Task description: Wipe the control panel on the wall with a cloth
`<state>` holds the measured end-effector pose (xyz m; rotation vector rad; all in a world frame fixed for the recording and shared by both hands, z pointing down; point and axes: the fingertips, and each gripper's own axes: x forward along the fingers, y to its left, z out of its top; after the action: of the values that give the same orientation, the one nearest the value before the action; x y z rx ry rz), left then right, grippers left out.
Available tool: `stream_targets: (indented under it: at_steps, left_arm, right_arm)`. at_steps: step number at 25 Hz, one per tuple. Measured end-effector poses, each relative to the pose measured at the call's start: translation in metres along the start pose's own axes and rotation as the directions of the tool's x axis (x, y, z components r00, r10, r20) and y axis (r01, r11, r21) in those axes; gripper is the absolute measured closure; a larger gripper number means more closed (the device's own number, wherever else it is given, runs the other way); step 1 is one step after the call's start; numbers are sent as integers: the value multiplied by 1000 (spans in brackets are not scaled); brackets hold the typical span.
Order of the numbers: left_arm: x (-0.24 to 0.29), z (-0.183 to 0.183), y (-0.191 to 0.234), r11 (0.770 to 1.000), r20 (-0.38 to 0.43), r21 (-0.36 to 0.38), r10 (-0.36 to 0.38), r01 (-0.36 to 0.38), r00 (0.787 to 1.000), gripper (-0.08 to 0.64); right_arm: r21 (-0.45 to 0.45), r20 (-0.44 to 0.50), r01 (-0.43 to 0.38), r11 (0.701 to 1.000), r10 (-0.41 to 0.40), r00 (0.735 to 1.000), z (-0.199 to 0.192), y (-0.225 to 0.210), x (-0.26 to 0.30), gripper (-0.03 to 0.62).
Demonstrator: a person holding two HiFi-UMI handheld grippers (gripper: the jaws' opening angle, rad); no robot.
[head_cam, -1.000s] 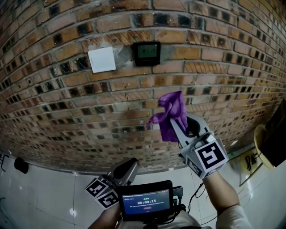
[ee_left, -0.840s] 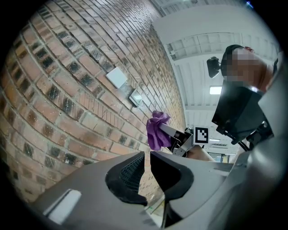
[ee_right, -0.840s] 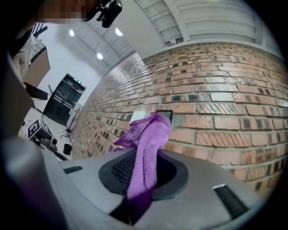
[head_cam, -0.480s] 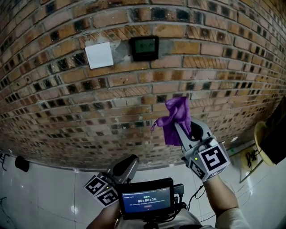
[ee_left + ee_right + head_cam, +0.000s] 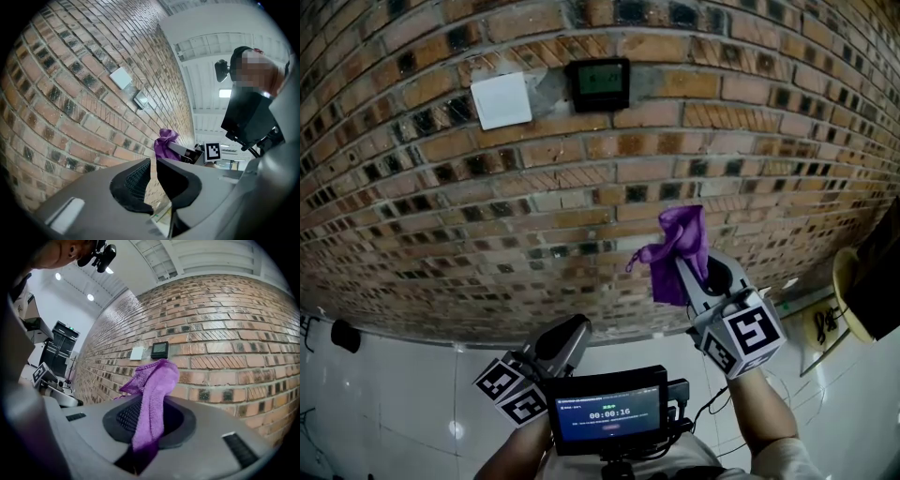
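The dark control panel with a greenish screen is set high in the brick wall, next to a white blank plate. My right gripper is shut on a purple cloth that sticks up from its jaws, well below and right of the panel and clear of the wall. In the right gripper view the cloth droops over the jaws, with the panel ahead. My left gripper hangs low with nothing in it, its jaws together. The left gripper view shows the panel and the cloth.
A small timer screen sits on a mount below my head. A yellow round object and a dark shape stand at the right edge, with cables near the wall's foot. A black object lies low on the left by the white floor.
The right gripper with the cloth has drifted a little down and to the right, farther from the panel. The left gripper has barely moved.
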<state>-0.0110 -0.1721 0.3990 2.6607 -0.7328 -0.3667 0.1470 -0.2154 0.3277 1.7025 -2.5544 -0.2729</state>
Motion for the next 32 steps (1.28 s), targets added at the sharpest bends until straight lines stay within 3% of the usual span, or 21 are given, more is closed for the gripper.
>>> stream_targets:
  at_steps: [16,32]
  left_arm:
    - [1,-1,3,1000,8,-4,2,-2,1000,526]
    - [-2,-2,3,1000,8,-11,8,-8,1000,526]
  right_arm:
    - [20,-36,13,1000,-12,999,-15,-3,-12,512]
    - [4,-103,-25,1000,26,994,-34,18,-13,511]
